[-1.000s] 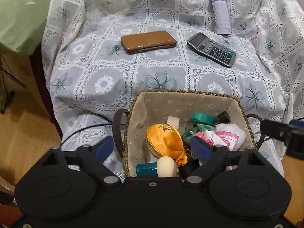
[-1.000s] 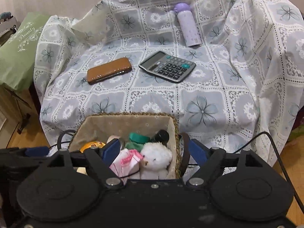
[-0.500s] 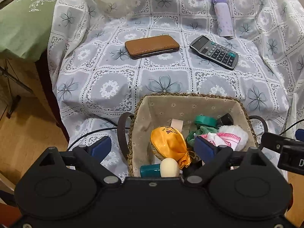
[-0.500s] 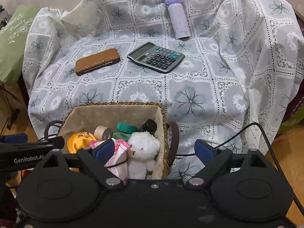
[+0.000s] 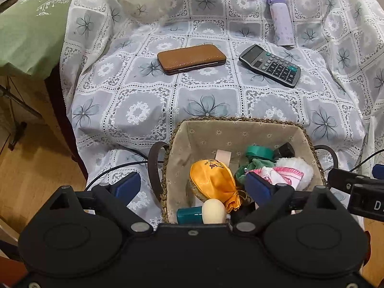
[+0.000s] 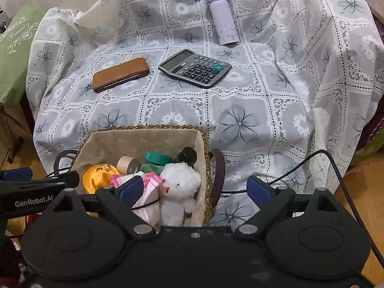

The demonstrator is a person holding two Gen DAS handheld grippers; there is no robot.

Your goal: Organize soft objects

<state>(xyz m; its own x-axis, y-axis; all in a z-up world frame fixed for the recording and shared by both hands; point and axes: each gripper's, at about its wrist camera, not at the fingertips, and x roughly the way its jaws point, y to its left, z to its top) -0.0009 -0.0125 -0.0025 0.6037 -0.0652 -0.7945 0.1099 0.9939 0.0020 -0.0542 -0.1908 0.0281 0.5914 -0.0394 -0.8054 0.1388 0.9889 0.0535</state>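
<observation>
Straddling the basket (image 6: 206, 144) rim, the right gripper (image 6: 195, 188) has its jaws opening around the white plush bear (image 6: 178, 182) without pinching it; withdrawing carelessly could snag bear or basket. The left gripper's (image 5: 194, 184) jaws stand spread, empty.

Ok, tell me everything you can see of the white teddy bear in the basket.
The white teddy bear is small and fluffy, with dark eyes and an orange snout. It sits upright in the woven basket's right front corner, leaning against the fabric lining, with pink-trimmed cloth pressed against its left side. No fingers touch it.
</observation>
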